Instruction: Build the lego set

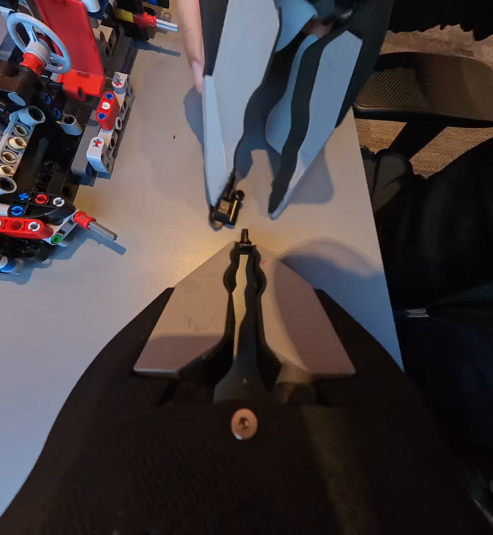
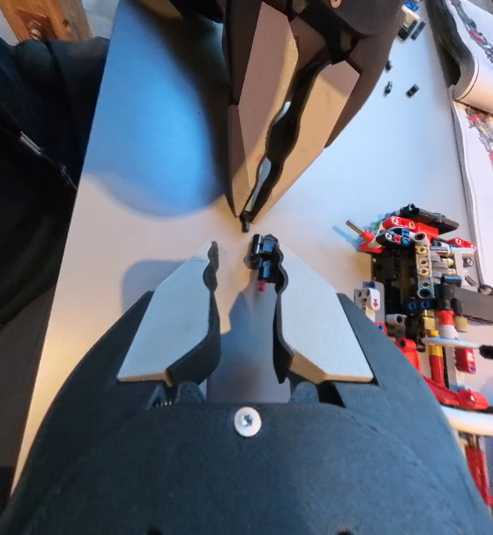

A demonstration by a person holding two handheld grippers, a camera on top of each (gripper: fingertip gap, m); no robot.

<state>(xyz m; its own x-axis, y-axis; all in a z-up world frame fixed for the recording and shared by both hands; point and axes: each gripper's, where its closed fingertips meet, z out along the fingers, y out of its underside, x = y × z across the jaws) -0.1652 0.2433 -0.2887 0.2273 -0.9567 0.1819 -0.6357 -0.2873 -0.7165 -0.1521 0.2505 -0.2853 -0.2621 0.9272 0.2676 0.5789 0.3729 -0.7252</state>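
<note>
My left gripper (image 1: 244, 246) pinches a small black plastic pin (image 1: 244, 234); my right gripper (image 2: 246, 254), spread wide, has a black brick cluster (image 2: 264, 254) against one finger.

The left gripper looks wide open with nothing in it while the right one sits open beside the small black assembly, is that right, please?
Not quite. The left gripper is shut on a small black pin, as the left wrist view shows. The right gripper is indeed open, with the small black assembly against one finger.

Dim warm light, soft shadows (fisheye-bent edges) — slight blur
</note>
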